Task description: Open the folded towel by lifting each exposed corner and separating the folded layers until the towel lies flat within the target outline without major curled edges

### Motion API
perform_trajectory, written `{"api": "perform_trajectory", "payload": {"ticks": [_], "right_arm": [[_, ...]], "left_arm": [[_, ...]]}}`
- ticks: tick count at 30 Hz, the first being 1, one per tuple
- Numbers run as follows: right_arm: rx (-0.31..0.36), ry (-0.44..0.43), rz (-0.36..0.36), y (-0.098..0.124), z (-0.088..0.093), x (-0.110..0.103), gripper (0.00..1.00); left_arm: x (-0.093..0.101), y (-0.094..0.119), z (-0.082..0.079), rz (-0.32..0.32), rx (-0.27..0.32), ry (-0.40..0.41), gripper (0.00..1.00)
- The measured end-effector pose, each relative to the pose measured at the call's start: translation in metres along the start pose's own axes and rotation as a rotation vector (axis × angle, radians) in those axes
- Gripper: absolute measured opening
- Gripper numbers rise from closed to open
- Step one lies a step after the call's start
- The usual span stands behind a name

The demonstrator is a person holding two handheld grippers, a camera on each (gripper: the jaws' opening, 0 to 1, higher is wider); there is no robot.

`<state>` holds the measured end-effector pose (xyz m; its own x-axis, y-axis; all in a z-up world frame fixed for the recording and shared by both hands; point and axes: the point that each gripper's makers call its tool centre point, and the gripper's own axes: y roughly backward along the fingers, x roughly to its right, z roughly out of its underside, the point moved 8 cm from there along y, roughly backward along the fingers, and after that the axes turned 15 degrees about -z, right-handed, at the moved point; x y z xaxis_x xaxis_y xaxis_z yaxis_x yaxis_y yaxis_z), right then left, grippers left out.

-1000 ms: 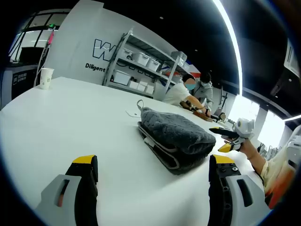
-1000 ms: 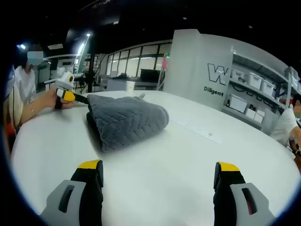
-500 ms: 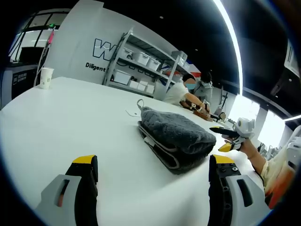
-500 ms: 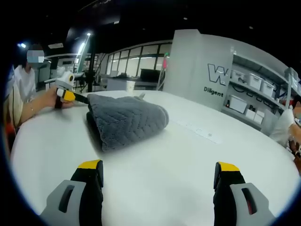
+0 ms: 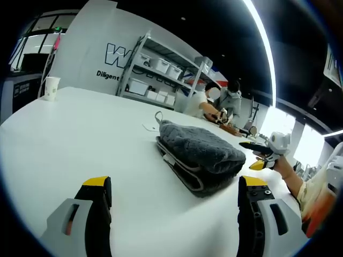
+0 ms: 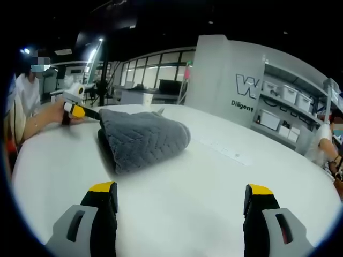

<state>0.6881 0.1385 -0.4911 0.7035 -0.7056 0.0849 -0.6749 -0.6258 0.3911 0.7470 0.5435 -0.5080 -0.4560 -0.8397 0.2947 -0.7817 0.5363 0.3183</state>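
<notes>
Here the grey towel (image 5: 201, 151) lies folded mid-frame on the white worktop (image 5: 80, 134), nothing lifted yet. Both claws stand wide and empty, the left claw (image 5: 174, 206) and the right claw (image 6: 181, 211) low in their frames, short of the cloth. Best to pinch only the top layer at an exposed corner and peel low. Behind: shelving (image 5: 161, 75) upper centre, a paper cup (image 5: 51, 88) far left.

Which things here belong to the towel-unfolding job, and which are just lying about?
Job:
- folded grey towel
- left gripper, jaws apart
- right gripper, jaws apart
- white table

Lying about:
- paper cup
- shelving with storage bins
- people working at the far end
</notes>
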Motion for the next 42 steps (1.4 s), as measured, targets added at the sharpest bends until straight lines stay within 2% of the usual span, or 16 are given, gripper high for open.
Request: {"api": "perform_trajectory", "payload": {"ticks": [17,29,33,37,42], "right_arm": [[-0.008,-0.001,0.003,-0.002,0.003,0.000,0.98],[-0.007,0.000,0.003,-0.003,0.001,-0.001,0.98],[-0.016,-0.015,0.010,-0.003,0.005,0.003,0.97],[-0.013,-0.032,-0.015,-0.005,0.005,0.000,0.96],[-0.023,-0.009,-0.026,-0.007,-0.003,-0.006,0.97]], "left_arm": [[0.007,-0.001,0.002,0.022,-0.021,-0.040,0.96],[0.009,0.001,0.002,0.031,-0.020,-0.034,0.96],[0.009,0.001,0.001,0.031,-0.019,-0.036,0.96],[0.014,0.005,-0.002,0.048,-0.014,-0.049,0.96],[0.013,0.006,-0.004,0.036,-0.009,-0.076,0.96]]}}
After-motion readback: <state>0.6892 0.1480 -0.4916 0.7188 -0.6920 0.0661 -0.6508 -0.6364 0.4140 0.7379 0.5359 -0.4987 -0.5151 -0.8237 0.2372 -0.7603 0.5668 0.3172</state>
